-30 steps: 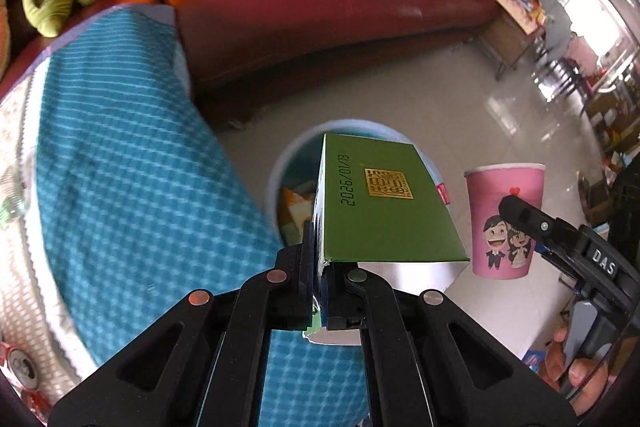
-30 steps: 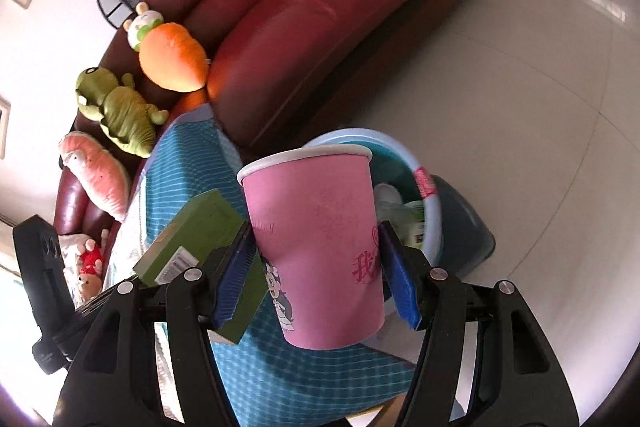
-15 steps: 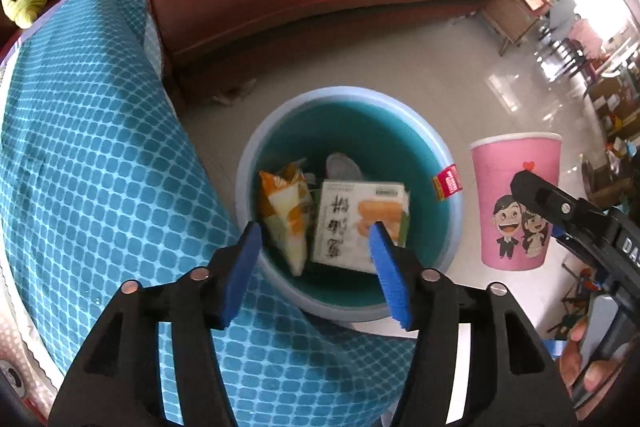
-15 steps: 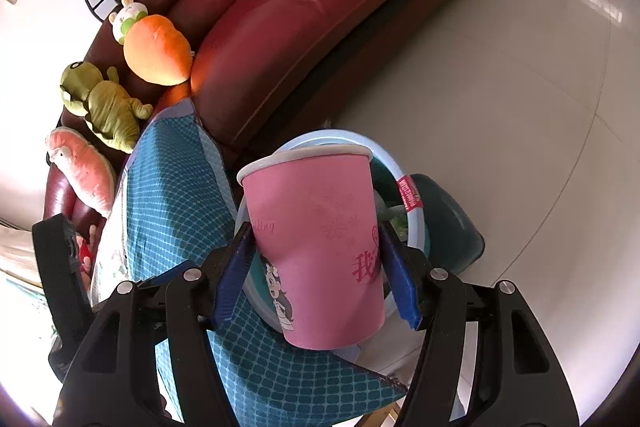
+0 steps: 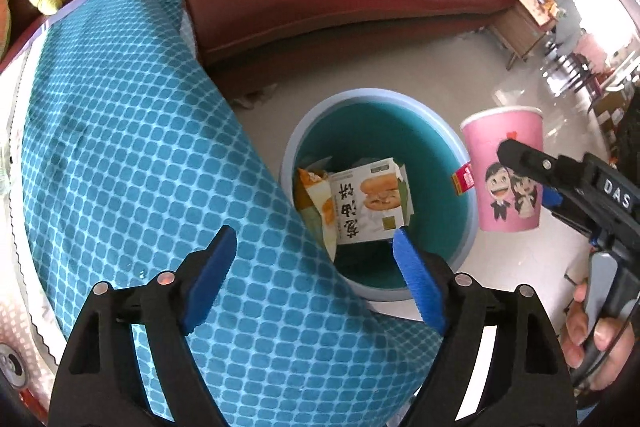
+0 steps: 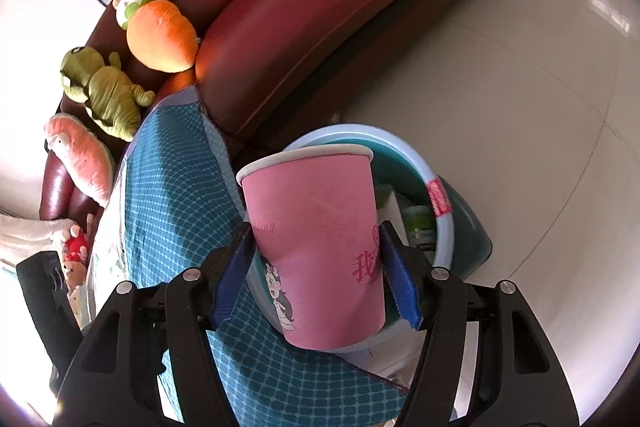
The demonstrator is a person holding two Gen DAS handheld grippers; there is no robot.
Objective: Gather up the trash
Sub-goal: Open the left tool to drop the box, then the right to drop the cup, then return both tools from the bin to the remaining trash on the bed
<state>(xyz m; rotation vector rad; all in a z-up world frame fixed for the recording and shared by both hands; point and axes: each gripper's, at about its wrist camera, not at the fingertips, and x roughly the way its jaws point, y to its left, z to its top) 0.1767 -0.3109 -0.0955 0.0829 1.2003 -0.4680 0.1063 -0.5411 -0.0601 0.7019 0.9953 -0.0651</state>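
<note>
Pink paper cup (image 6: 320,251) sits upright, pinched between both pads of my right gripper (image 6: 316,271), hanging beside and partly over the rim of the teal trash bin (image 5: 460,227). Left gripper (image 5: 312,279) spread wide, holding nothing, above the blue checked tablecloth (image 5: 140,167). Snack box (image 5: 368,203) and wrapper lie inside the bin. Next, as I judge it: carry cup over the bin's centre, clear the rim, tip slightly, then let go.

Bright daylight, floor glare, fisheye warping
</note>
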